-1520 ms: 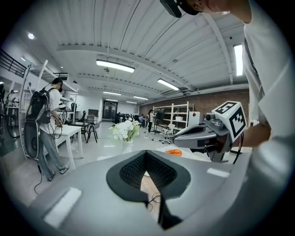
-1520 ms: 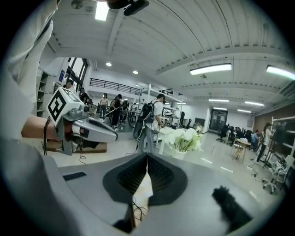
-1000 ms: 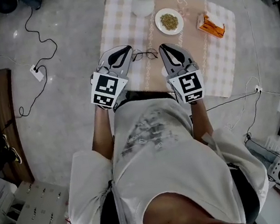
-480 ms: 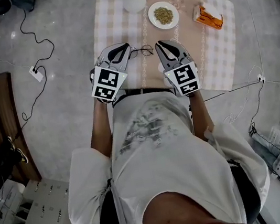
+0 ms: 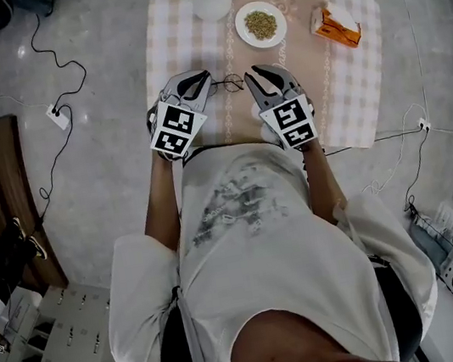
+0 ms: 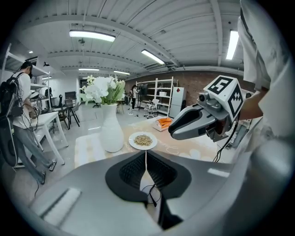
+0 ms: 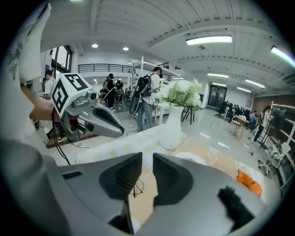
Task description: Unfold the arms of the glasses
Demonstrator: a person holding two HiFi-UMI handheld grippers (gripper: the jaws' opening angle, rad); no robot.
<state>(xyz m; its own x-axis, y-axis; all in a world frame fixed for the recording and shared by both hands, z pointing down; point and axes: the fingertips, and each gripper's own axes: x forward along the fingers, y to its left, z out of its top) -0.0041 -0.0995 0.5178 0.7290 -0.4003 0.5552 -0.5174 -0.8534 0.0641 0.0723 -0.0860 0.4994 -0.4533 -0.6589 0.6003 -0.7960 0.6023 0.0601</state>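
Note:
Thin wire-rimmed glasses (image 5: 232,83) sit over the checked tablecloth (image 5: 351,103), between my two grippers. My left gripper (image 5: 202,78) is at their left end. In the left gripper view its jaws (image 6: 146,159) are closed to a sliver, and the wire frame (image 6: 151,192) runs into that seam. My right gripper (image 5: 250,77) is at the glasses' right end. Its jaws (image 7: 147,161) are opening with a clear gap. The pads press on nothing, and the wire rim (image 7: 137,186) shows low in the gap. Each gripper sees the other: right (image 6: 198,122), left (image 7: 99,120).
Farther back on the cloth stand a white vase of flowers (image 5: 212,2), a white plate of grains (image 5: 260,24) and an orange packet (image 5: 334,26). Cables and a socket (image 5: 58,115) lie on the floor to the left. People stand in the background of the right gripper view.
Both grippers, with the glasses between them, have sunk toward the tablecloth and drawn a little closer together.

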